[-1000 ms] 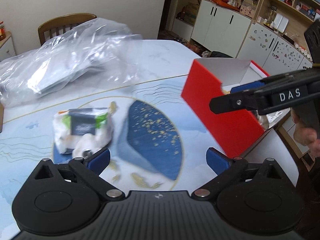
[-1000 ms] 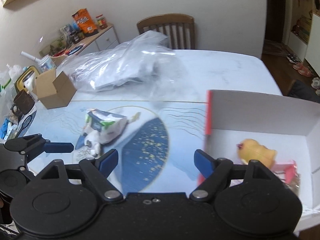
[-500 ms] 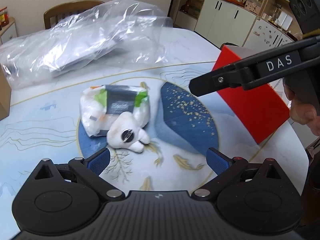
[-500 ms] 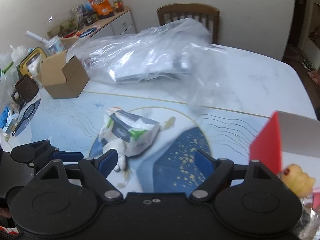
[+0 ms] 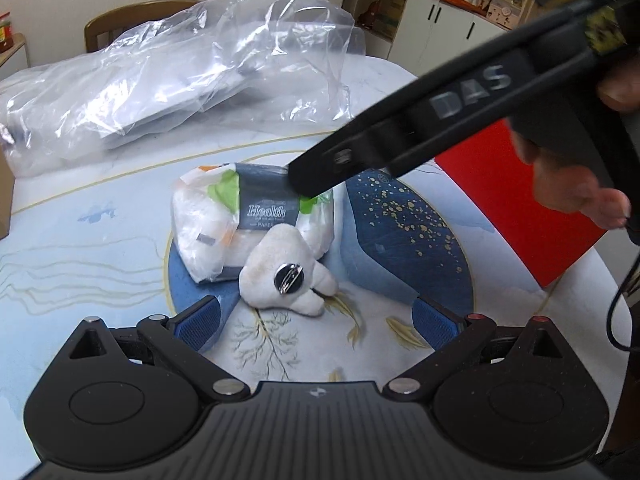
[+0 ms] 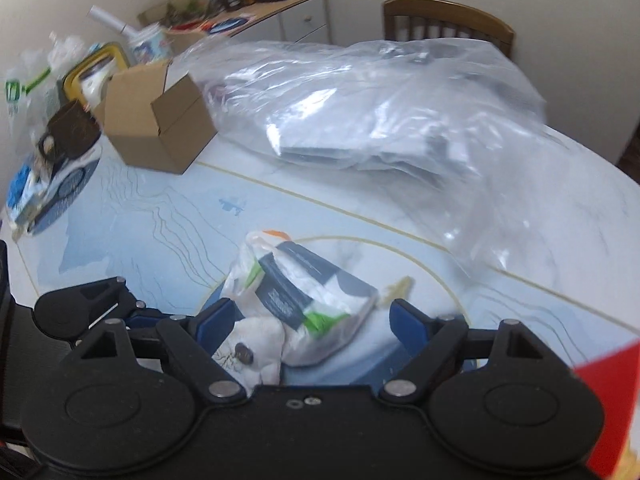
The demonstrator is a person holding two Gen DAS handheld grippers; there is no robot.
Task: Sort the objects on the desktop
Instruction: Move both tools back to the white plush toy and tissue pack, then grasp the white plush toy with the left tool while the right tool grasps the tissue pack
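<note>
A: How are the jaws of the right gripper set?

B: They are spread wide, and nothing is clamped. The tissue pack is seen between and just ahead of them, with the white plush toy low by the left jaw, against the pack.

A: And the left gripper?

B: Its jaws are likewise held apart and empty. The plush toy lies just ahead of the gap, nearer the left jaw, touching the front of the tissue pack. The right gripper is seen from this side reaching in over the far edge of the pack.

A: Why is so wide an opening kept?

B: Probably because the pack is broad and soft; a wide gap would be needed to straddle it. That is only a judgement.

A: Where would the things be sorted to?

B: Presumably into the red box, which stands well off to the right of the jaws. The clear plastic bag and cardboard box lie far beyond.
</note>
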